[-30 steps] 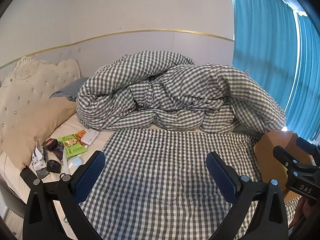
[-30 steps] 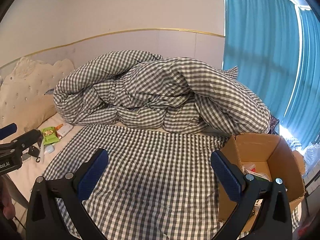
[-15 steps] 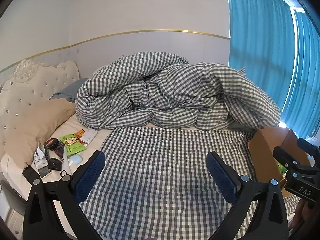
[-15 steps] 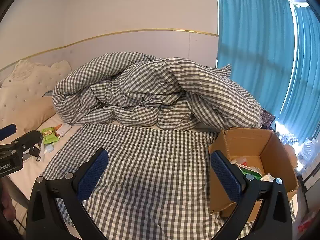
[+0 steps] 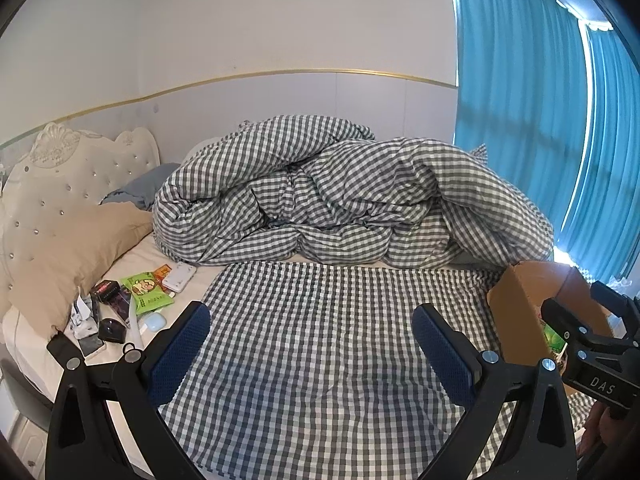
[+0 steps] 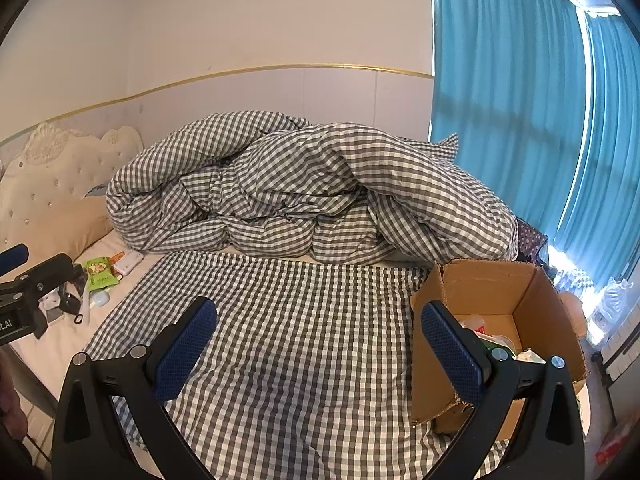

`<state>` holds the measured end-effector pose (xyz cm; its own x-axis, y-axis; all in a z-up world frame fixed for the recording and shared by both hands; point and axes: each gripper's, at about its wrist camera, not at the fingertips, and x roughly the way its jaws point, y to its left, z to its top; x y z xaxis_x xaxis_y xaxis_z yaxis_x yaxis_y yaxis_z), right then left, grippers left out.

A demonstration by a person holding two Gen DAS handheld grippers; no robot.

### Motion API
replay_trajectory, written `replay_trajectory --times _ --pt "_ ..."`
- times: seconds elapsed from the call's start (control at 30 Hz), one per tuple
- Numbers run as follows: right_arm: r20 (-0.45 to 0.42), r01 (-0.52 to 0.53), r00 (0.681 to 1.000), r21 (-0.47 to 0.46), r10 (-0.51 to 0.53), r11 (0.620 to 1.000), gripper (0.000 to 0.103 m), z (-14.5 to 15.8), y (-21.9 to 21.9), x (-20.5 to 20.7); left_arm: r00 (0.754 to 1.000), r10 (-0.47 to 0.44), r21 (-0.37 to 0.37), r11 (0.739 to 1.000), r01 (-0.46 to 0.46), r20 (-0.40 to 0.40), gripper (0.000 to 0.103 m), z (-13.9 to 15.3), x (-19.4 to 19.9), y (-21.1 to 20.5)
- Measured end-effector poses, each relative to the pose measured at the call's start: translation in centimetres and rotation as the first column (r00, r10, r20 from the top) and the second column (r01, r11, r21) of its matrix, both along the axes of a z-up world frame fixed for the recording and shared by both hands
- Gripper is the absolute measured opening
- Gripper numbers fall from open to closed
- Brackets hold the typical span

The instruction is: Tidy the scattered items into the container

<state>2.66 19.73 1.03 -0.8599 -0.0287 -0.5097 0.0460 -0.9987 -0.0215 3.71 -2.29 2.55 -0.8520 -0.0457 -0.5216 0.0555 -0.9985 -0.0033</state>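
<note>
Scattered items lie in a loose cluster on the bare cream sheet beside the pillow, well off to the left of the left gripper [image 5: 308, 344]: a green snack packet [image 5: 147, 294], a white flat device [image 5: 179, 277] just beyond it, a dark red-labelled box [image 5: 105, 289], a pale blue earbud case [image 5: 155, 323], a black mouse-like object [image 5: 112, 329] and a phone [image 5: 93, 345] lying flat at the near edge of the cluster. They are close together, some touching or overlapping; the smaller pieces among them are too small to name.

Both tongs are released, their blue-padded jaws spread wide with nothing between them. The left gripper hangs over the flat checked cloth [image 5: 320, 340], and the right gripper [image 6: 316, 340] does the same further along the bed.

A cardboard box [image 6: 492, 284] stands open on the checked cloth, directly behind the right gripper's right finger [image 6: 450, 350] and to the far right of the left gripper. Inside it, a few packets and wrappers show, including something green and something white; which items they are cannot be told.

Beyond both tongs a crumpled checked duvet [image 5: 340, 196] is heaped across the bed. A tan pillow [image 5: 72, 248] leans against the tufted cream headboard [image 5: 60, 184] at far left, and blue curtains [image 6: 520, 120] hang at right.
</note>
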Motion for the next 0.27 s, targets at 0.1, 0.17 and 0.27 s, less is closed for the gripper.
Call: replay_trajectory --times 0.1,0.17,0.27 --pt "0.003 -0.002 1.000 0.000 0.002 1.000 0.103 0.02 -0.01 -0.06 1.000 0.003 -0.005 1.000 -0.003 -0.004 0.103 -0.11 0.14 0.05" --pt "0.003 -0.002 1.000 0.002 0.002 1.000 0.103 0.01 -0.03 -0.13 1.000 0.000 -0.008 1.000 0.000 -0.002 0.103 -0.22 0.16 0.17" --pt "0.005 -0.006 1.000 -0.002 0.006 1.000 0.103 -0.04 0.02 -0.23 1.000 -0.001 -0.016 1.000 0.001 -0.002 0.103 -0.26 0.21 0.39"
